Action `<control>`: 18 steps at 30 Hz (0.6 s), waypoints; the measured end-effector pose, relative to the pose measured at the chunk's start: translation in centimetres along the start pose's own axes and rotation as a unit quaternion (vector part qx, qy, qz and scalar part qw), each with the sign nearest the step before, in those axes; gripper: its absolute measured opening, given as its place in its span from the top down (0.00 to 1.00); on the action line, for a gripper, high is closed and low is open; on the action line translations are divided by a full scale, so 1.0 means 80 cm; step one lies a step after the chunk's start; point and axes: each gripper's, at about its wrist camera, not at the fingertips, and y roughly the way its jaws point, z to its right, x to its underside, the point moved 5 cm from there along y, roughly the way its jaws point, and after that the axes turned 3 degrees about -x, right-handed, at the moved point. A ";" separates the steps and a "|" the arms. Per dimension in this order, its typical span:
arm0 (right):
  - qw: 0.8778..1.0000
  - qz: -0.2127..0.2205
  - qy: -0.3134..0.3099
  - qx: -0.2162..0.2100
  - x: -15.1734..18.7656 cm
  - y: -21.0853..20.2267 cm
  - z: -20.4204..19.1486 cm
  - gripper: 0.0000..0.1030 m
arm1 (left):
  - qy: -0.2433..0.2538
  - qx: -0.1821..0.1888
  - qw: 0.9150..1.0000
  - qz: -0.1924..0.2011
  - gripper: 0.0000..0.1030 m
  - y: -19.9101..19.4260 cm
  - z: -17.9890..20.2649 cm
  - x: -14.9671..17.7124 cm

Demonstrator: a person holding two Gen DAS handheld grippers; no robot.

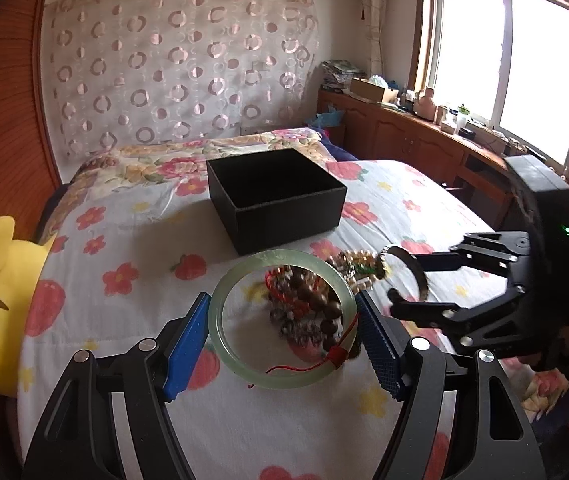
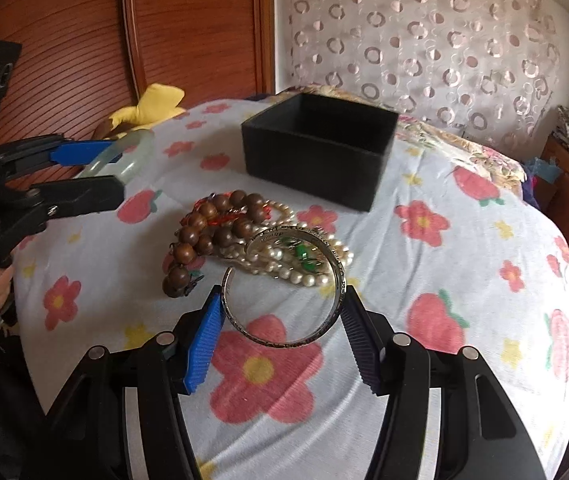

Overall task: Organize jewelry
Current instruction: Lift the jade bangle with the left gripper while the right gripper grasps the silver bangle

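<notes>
**Two bangles lifted, box waiting empty**

Nearest of all is the left gripper [image 1: 284, 340], its blue fingers [image 1: 186, 350] spread wide around a pale green jade bangle [image 1: 220, 308], pressing on the rim from either side so the ring hangs above the bed [image 1: 124, 400]. The right gripper [image 2: 280, 340] has its fingers about as far apart, clamped across an open silver cuff [image 2: 284, 340] in the same edge-on fashion.

Both grips look thin to me. A hard, smooth ring pinched only at two points on its rim could pivot or squirt out if the hand tilts, and the cuff, being open, might flex and slip. The jade would probably survive the soft quilt but not the box [image 1: 276, 196] edge.

Below them a heap stays on the bedspread: brown wooden beads [image 2: 204, 236] with red cord, and a tangle of pearls [image 2: 292, 268] with green stones. These could snag together when lifted.

The black box sits beyond the pile, lid off, and from what shows of its inside it holds nothing yet.
</notes>
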 end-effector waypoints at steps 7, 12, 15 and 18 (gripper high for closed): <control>1.000 0.016 0.010 0.011 -0.002 -0.015 0.016 0.41 | 0.008 -0.011 1.000 0.000 0.33 0.023 0.001 -0.038; 0.999 0.019 0.017 0.018 -0.003 -0.020 0.026 0.41 | 0.014 -0.020 1.000 -0.002 0.33 0.045 0.001 -0.067; 0.999 0.022 0.020 0.020 -0.003 -0.023 0.028 0.41 | 0.014 -0.024 1.000 -0.008 0.33 0.064 0.001 -0.086; 0.999 0.025 0.023 0.021 -0.002 -0.026 0.032 0.41 | 0.016 -0.031 0.999 -0.015 0.33 0.082 0.000 -0.101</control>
